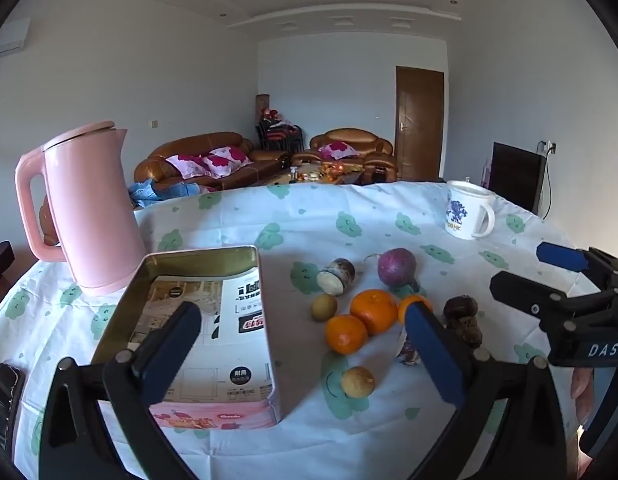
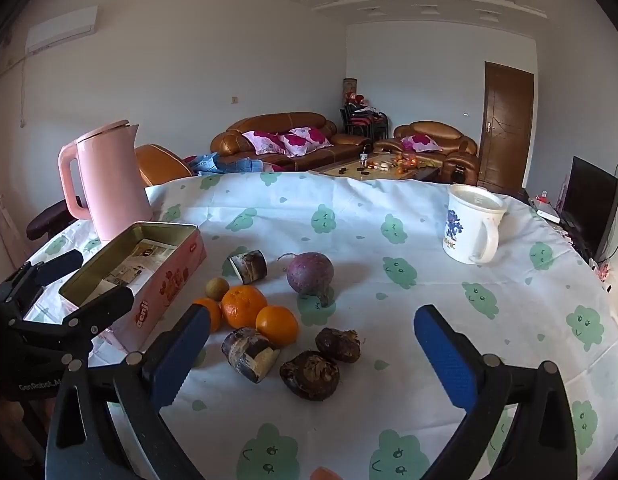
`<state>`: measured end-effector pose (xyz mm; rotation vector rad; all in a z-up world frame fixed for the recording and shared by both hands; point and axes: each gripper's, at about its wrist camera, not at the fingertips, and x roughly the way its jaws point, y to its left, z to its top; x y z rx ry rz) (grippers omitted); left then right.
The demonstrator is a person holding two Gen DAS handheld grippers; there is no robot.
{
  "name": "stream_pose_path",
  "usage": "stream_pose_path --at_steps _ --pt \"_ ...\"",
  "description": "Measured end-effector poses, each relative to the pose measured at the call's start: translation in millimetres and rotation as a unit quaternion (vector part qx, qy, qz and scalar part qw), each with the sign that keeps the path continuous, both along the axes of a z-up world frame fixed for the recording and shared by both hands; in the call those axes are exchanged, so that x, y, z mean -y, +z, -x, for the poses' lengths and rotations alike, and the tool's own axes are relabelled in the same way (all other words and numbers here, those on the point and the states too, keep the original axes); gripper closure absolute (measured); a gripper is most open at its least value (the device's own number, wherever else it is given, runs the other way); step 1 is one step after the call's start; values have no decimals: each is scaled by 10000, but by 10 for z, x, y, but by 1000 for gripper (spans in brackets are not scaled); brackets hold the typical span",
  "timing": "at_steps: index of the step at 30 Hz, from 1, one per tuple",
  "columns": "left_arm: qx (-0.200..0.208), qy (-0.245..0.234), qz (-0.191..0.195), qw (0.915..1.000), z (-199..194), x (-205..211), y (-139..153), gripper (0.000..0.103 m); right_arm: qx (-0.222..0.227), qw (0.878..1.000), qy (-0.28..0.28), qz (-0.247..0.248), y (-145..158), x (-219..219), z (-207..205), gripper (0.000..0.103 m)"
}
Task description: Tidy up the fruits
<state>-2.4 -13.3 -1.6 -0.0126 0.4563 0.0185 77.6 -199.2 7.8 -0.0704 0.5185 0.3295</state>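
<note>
From the left wrist, the left gripper (image 1: 305, 344) hangs wide and empty over the bench (image 1: 389, 216) between tin (image 1: 213, 264) and oranges (image 1: 373, 310), while from the right wrist, the right gripper (image 2: 313, 352) gapes empty above the fruit, near the oranges (image 2: 245, 306).

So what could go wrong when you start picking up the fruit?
1. The oranges lie bunched together, touching; grabbing one could send the others rolling across the cloth.
2. The pink kettle stands right behind the open tin; a wide swing might knock it.
3. Both grippers, left and right, hover wide open close together and could bump.
</note>
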Motion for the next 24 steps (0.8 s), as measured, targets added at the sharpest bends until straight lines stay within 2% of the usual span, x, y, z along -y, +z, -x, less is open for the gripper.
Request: stream_pose_path --at_steps 11,24 --pt "12 29 59 10000 41 -72 1 0 88 9999 -112 -98 29 3 71 1" --pt "47 -164 -89 9998 38 25 -14 0 -9 9982 -523 -283 -123 118 -14 1"
